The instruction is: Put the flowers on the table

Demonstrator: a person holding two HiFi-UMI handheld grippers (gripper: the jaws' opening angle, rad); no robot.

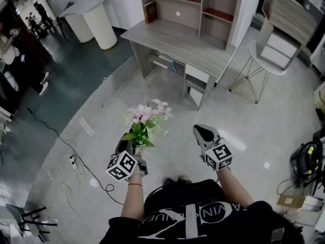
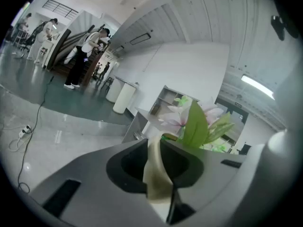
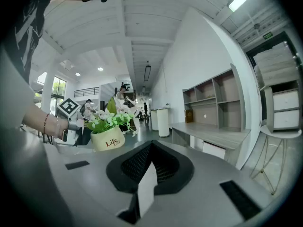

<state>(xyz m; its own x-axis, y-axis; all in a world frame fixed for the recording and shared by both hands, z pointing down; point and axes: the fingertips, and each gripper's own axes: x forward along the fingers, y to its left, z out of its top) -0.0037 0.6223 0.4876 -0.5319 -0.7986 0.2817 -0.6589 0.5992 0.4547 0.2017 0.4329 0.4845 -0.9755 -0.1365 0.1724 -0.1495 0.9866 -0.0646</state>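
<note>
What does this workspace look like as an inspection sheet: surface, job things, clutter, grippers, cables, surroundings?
Surface: desk ahead, top bare, shelf at its back.
Job's things: flowers in a cream pot, held in the air above the floor, not yet on the desk.
Clutter: box and black machine on the floor at right.
Grippers: left gripper shut on the pot's rim; right gripper shut, empty.
Cables: cable and power strip on the floor at left.
Surroundings: stool right of the desk, round stand and people far left.
</note>
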